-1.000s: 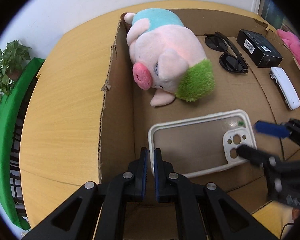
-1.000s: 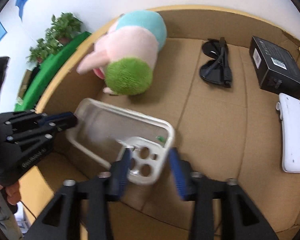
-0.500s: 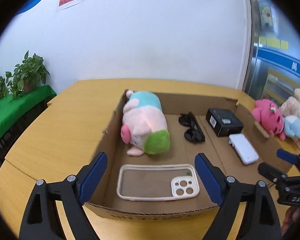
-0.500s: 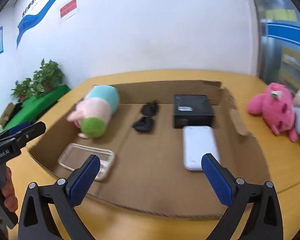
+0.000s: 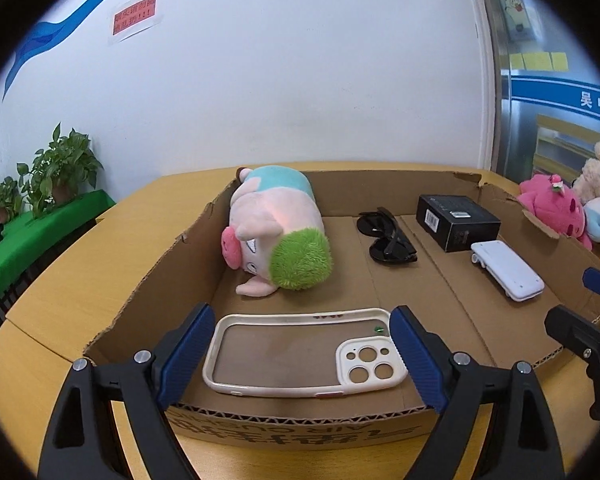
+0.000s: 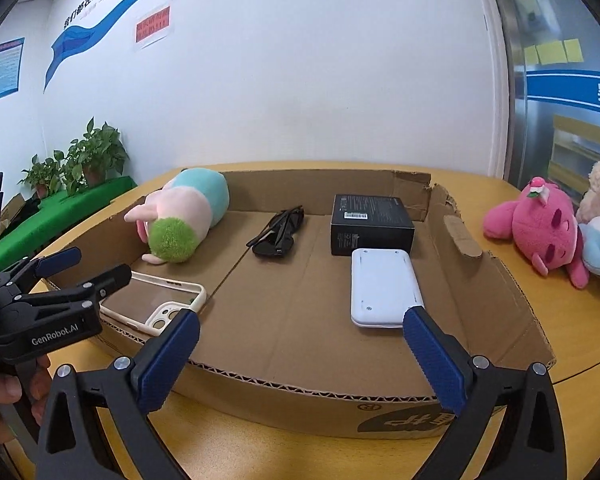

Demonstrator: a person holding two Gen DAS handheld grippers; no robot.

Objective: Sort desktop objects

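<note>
Left wrist view: the phone case [image 5: 300, 350] lies flat in the near-left corner of the cardboard box [image 5: 148, 280], camera cut-out toward the right. My left claw [image 5: 300, 354] is spread wide just outside the near wall, pinching nothing. My right claw [image 6: 300, 356] is likewise spread and empty, before the same wall. I judge both are held clear so nothing gets dragged. Inside the box, beyond the case: the pig plush [image 5: 276, 236] against the left wall, sunglasses [image 5: 388, 236] mid-box, a black carton [image 5: 456, 220] and a white device [image 5: 508, 270] touching it, toward the right wall. Outside the right wall, soft toys [image 6: 540, 228] lie on the desk [image 5: 60, 264]; the near wall stands in the way of any low approach.
</note>
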